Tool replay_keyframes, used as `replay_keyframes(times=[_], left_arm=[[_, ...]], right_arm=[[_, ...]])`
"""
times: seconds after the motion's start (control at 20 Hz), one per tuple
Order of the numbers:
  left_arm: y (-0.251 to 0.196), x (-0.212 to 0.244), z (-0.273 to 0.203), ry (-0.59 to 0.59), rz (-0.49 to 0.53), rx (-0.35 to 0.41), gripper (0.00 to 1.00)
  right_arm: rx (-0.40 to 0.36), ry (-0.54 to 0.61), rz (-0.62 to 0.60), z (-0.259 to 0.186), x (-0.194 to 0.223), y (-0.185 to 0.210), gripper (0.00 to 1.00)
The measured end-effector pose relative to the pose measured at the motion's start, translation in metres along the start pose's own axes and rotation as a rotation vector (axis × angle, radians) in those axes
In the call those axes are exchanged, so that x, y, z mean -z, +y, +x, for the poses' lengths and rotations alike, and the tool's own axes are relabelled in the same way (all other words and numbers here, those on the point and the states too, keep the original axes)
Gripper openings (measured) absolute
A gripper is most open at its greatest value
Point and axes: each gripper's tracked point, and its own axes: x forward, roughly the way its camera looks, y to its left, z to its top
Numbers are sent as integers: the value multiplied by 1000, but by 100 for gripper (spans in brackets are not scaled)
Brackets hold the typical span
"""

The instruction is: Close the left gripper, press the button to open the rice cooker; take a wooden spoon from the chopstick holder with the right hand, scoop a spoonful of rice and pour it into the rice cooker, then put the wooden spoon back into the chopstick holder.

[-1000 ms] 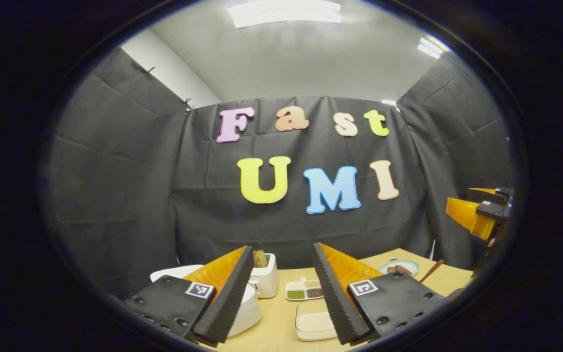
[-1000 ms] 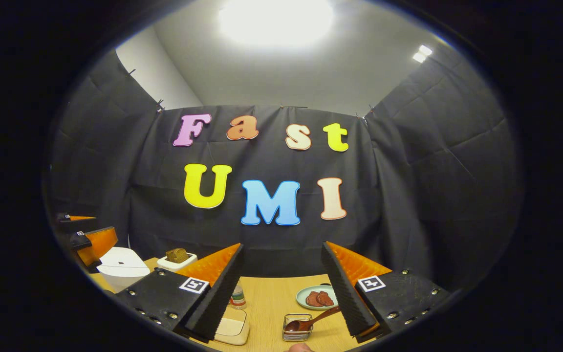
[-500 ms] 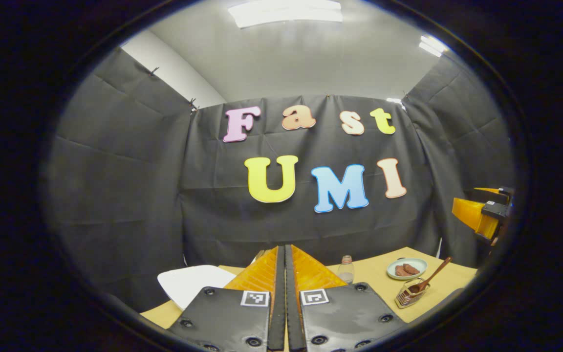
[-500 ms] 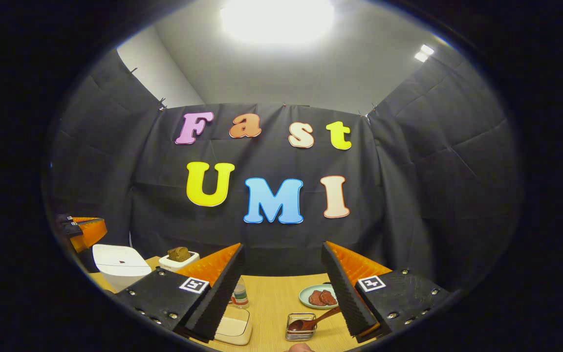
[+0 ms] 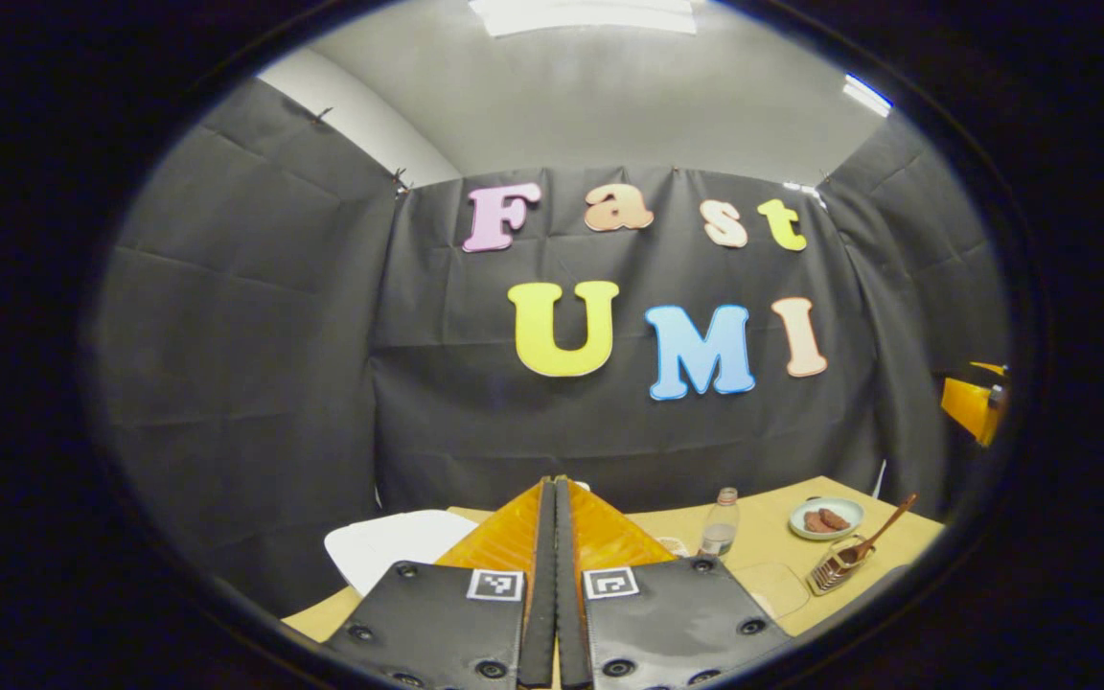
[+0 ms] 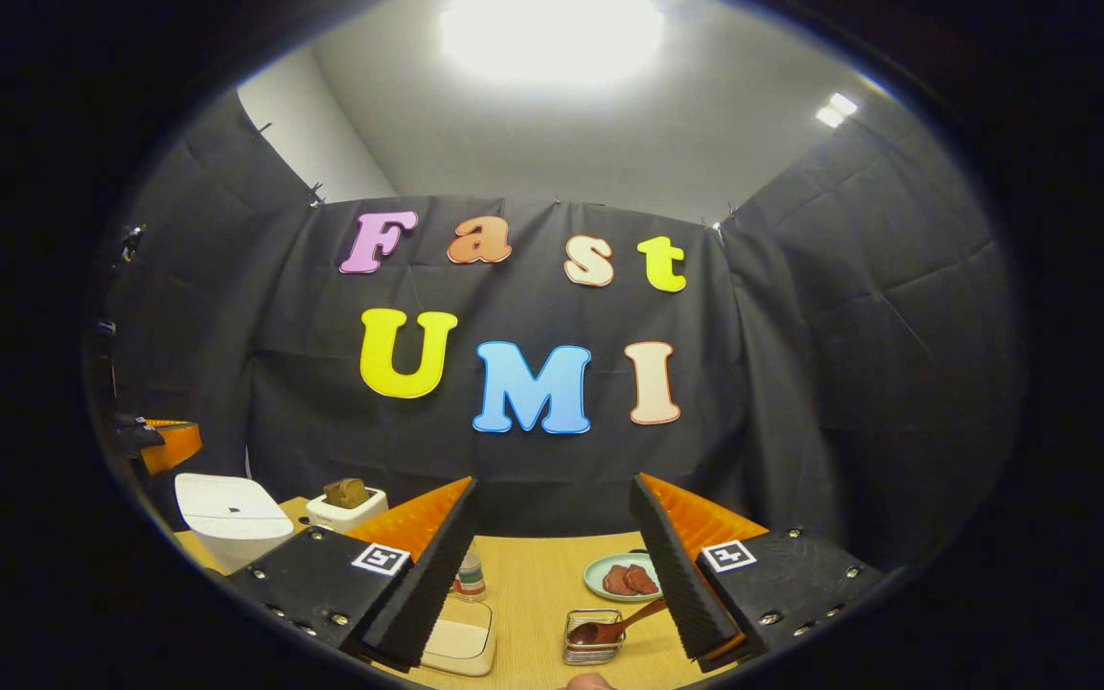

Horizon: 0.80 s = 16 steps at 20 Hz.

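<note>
In the left gripper view my left gripper (image 5: 555, 485) is shut, its pads pressed flat together with nothing between them, held above the table. The white rice cooker (image 5: 397, 544) sits just left of it, lid down. In the right gripper view my right gripper (image 6: 553, 484) is open and empty above the table. Below it a wire chopstick holder (image 6: 592, 640) holds the wooden spoon (image 6: 621, 623), handle leaning right. A clear box of rice (image 6: 461, 642) lies to the left. The rice cooker (image 6: 231, 513) stands far left, with the left gripper (image 6: 159, 443) above it.
A toaster with bread (image 6: 346, 502) stands behind the cooker. A small bottle (image 6: 469, 578) and a green plate of brown slices (image 6: 624, 578) sit mid-table. The left gripper view has the bottle (image 5: 720, 522), plate (image 5: 825, 517), holder (image 5: 832, 567) and the right gripper (image 5: 974, 402).
The left gripper went from open to shut and swung left and down a little, so the table items slid right in its view. The right gripper stayed open and almost still.
</note>
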Motion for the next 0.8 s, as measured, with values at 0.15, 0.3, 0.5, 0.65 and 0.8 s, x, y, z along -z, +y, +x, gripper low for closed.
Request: replay_keyframes(times=[0.15,0.3,0.5,0.65,0.8], left_arm=[[27,17,21,35,-14,-15,9],[53,45,44,82,-27,-44,9],[80,83,66,144,-65,-54,10],[95,116,76,202,-83,-65,9],[105,145,86,248,-97,-70,9]], right_arm=[[23,3,-16,-3,0,5,95],[46,12,-27,-3,2,10,95],[76,33,-58,-9,6,20,95],[91,47,-74,-14,11,27,95],[104,63,-96,-15,14,31,95]])
